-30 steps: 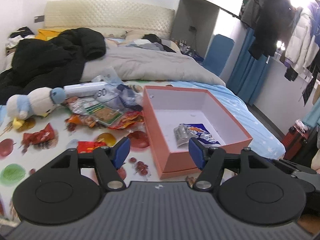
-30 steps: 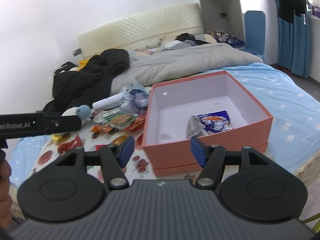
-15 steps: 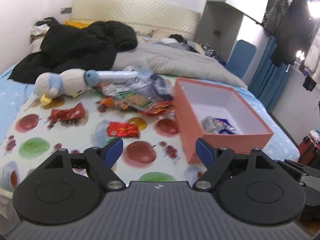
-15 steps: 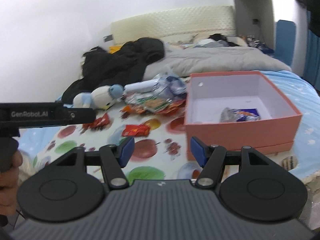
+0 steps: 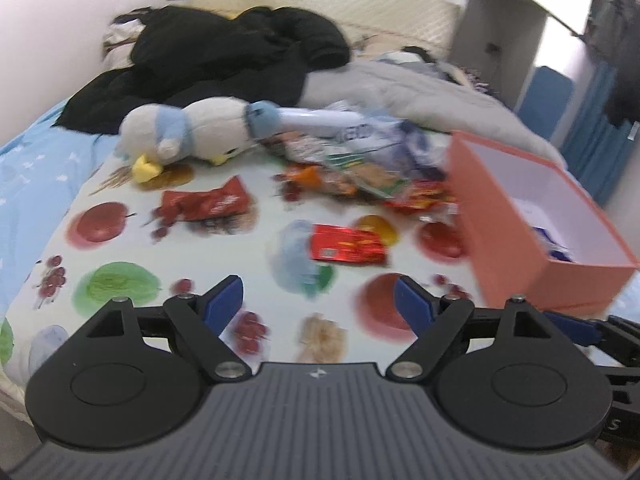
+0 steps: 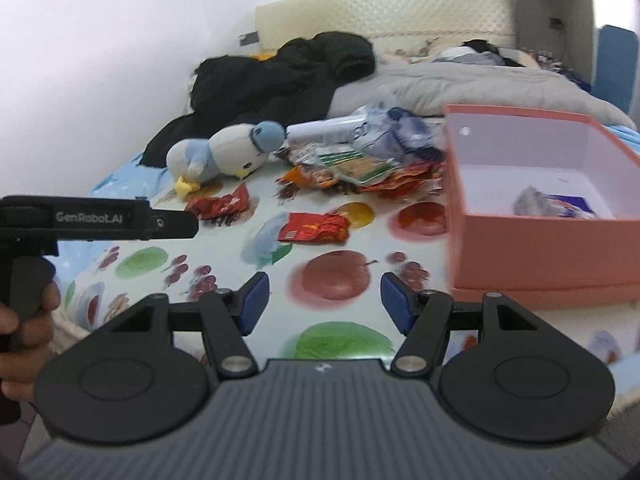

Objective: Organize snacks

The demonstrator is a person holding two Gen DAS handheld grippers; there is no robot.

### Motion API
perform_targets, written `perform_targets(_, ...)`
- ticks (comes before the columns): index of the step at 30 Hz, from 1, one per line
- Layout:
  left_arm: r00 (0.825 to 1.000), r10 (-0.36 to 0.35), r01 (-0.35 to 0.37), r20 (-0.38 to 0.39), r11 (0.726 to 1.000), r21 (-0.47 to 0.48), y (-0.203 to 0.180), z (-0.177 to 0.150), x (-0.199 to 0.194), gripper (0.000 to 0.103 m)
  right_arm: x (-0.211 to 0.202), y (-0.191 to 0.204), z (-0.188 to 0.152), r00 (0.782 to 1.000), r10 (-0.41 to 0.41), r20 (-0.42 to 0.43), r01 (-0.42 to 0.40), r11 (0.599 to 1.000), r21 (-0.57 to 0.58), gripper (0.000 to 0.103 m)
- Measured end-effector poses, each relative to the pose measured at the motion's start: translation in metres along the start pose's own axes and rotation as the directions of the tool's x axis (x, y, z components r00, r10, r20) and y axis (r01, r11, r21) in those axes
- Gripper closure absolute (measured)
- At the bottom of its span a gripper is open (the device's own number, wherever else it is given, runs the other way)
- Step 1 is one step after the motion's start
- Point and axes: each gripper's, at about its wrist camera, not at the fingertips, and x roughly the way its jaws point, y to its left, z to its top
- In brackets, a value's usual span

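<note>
Your left hand-held gripper [image 5: 318, 302] is released, its blue pads spread wide with nothing between them, and it hovers above the fruit-print cloth [image 5: 120, 288] that covers this end of the bed. Your right hand-held gripper [image 6: 320, 300] is likewise spread and empty, aimed across the same cloth. Both being free suggests you are between picks and lining up for a new one.

Just ahead of your left pads lies a red snack packet [image 5: 347, 245], flat and on its own, apart from the rest; it looks like the easiest next grasp because nothing overlaps it. A second red packet [image 5: 204, 204] lies further off to the left, near the plush duck [image 5: 192, 132], which is not a snack and probably stays where it is. Beyond them a heap of wrappers [image 5: 360, 172] is piled together, close against the pink box [image 5: 520, 216].

That box stands open at the right, on the cloth's edge, placed within reach so packets can be dropped straight in. A blue-and-silver packet [image 6: 560, 204] already lies on its floor, so the sorting is begun but most snacks are still outside. A black jacket [image 5: 224, 56] and a grey quilt [image 5: 420, 88] lie further back on the bed.
</note>
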Motion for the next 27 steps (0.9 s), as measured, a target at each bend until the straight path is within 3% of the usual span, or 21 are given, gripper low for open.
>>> perform_targets(7, 0.996, 0.08, -0.082, -0.043, 0.996, -0.043, 0.053, 0.012, 0.061, 0.017, 0.064, 0.011, 0.012, 0.999, 0.007, -0.048, -0.009, 0.999, -0.054, 0.039)
perform_targets(11, 0.991, 0.099, -0.104, -0.09, 0.993, -0.054, 0.08, 0.02, 0.098, 0.017, 0.099, 0.011, 0.015, 0.997, -0.002, -0.077, -0.001, 0.999, -0.038, 0.039)
perform_targets(14, 0.991, 0.102, -0.105, -0.082, 0.994, -0.039, 0.095, 0.028, 0.118, 0.017, 0.122, 0.013, 0.016, 0.996, -0.036, -0.078, 0.032, 0.998, -0.06, 0.039)
perform_targets(19, 0.99, 0.116, -0.1, -0.082, 0.979, 0.178, 0.098, 0.048, 0.153, 0.018, 0.161, 0.008, 0.023, 0.993, -0.061, -0.102, 0.058, 0.998, -0.028, 0.039)
perform_targets(24, 0.99, 0.108, -0.068, -0.086, 0.921, 0.385, 0.097, 0.066, 0.181, 0.019, 0.191, 0.01, 0.032, 0.99, -0.101, -0.097, 0.098, 0.994, -0.043, 0.039)
perform_targets(27, 0.993, 0.086, -0.039, -0.083, 0.888, 0.458, 0.095, 0.071, 0.193, 0.021, 0.205, 0.008, 0.034, 0.989, -0.106, -0.107, 0.105, 0.994, -0.022, 0.04)
